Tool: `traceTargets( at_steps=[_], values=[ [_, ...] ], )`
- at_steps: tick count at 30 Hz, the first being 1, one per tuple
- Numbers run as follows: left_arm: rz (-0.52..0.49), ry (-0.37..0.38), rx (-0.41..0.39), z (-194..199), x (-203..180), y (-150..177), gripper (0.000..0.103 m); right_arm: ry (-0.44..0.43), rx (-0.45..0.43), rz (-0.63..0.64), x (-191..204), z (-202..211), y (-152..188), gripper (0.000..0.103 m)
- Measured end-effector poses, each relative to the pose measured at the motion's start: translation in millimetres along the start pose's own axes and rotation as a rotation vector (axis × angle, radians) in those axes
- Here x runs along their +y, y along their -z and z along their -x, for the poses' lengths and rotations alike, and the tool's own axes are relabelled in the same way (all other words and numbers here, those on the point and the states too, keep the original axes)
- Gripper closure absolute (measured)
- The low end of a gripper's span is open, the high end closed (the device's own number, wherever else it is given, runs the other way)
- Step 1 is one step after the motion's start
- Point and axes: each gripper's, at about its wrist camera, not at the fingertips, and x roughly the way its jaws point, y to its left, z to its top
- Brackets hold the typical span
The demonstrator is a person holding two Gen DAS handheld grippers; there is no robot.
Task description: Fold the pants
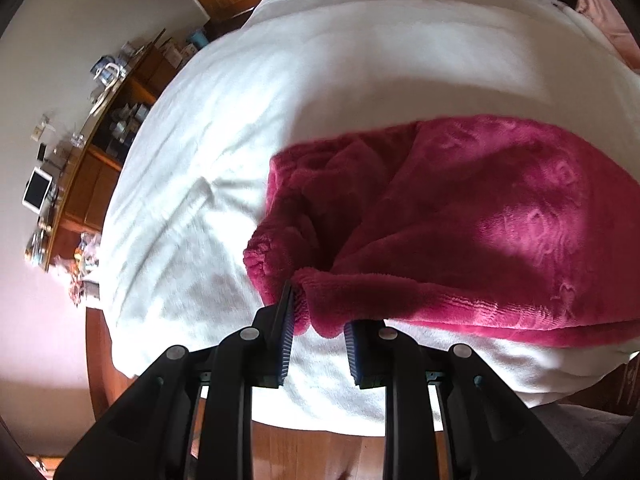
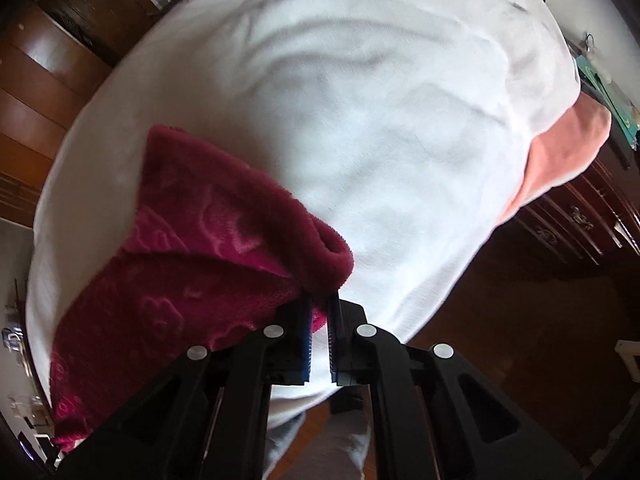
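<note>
Dark pink fleece pants point(image 1: 480, 224) lie on a white bed cover point(image 1: 320, 80), stretched from left to right. My left gripper point(image 1: 318, 312) is at the pants' near left corner; its jaws stand apart with the fleece hem hanging between the blue pads point(image 1: 286, 332). My right gripper point(image 2: 320, 308) is shut on the other end of the pants point(image 2: 192, 264), pinching the rolled hem between its blue pads and holding it just above the bed point(image 2: 360, 120).
A wooden shelf point(image 1: 100, 152) with small items stands left of the bed. A peach pillow point(image 2: 568, 148) lies at the bed's far right, beside a dark wooden dresser point(image 2: 580, 220). Wooden floor point(image 1: 312, 456) shows below the bed's near edge.
</note>
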Motion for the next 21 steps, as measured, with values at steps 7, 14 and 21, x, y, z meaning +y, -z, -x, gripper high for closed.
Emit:
traceTargets(
  at_steps=[7, 14, 21],
  values=[
    [0.059, -0.078, 0.102, -32, -1, 19, 0.054, 0.085, 0.039, 0.048, 15, -31, -8, 0.090],
    [0.250, 0.075, 0.080, -24, 47, 24, 0.043, 0.107, -0.016, 0.069, 18, -5, -2, 0.077],
    [0.484, 0.278, 0.109, -65, 80, 17, 0.043, 0.233, -0.149, 0.143, 73, 27, 17, 0.077]
  ],
)
